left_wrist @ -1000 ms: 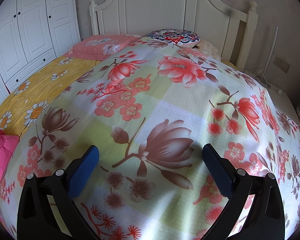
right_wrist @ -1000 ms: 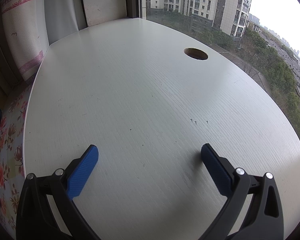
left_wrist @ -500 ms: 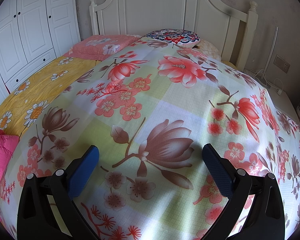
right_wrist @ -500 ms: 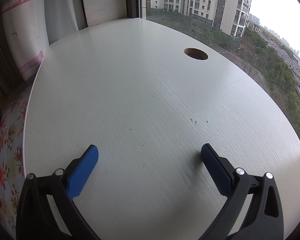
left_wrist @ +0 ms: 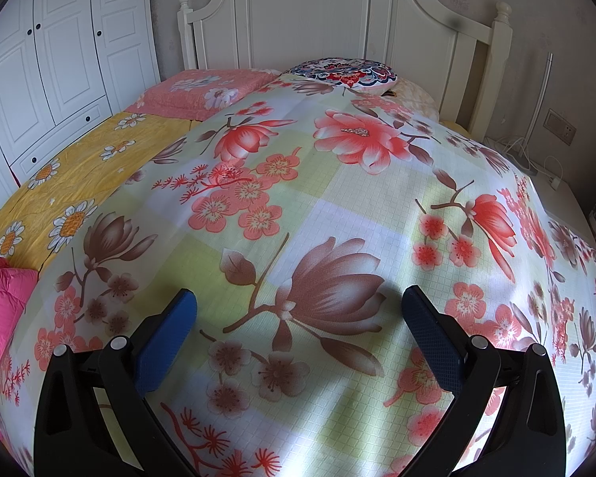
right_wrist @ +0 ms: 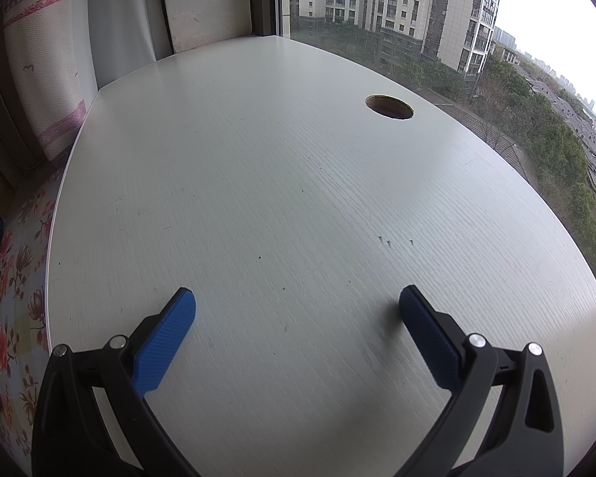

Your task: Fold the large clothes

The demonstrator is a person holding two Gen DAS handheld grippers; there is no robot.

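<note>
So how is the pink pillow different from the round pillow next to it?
The pink pillow is rectangular, plain pink with pale flowers, left of the headboard's middle. The round pillow is circular with a busy blue, red and white pattern, further right. Both lie at the head of the bed.

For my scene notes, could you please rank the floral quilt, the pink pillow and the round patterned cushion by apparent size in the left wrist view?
1. Floral quilt
2. Pink pillow
3. Round patterned cushion; farther off, so true size is unsure.
</note>
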